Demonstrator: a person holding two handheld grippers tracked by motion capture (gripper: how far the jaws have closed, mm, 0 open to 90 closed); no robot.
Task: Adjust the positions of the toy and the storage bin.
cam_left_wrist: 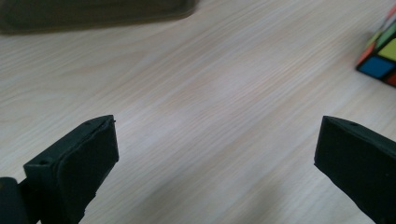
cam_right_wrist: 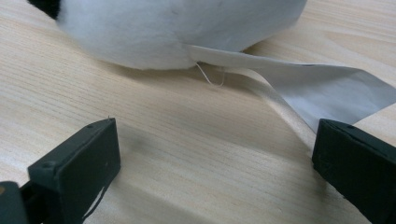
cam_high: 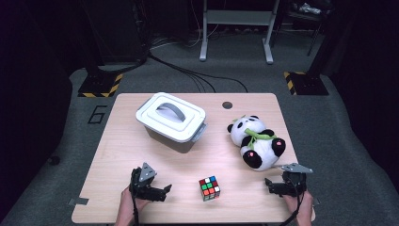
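Observation:
A colourful puzzle cube sits near the table's front edge, between my two grippers. My left gripper rests low at the front left; in the left gripper view its jaws stand wide open over bare wood, with the cube off at the upper right. A panda plush lies at the right. My right gripper sits just in front of it, open, with the plush's white body and its cloth label close ahead. Neither gripper holds anything.
A grey storage box with a white lid and handle stands at the back left of the wooden table. A small round hole is near the far edge. Dark floor with cables and stand feet surrounds the table.

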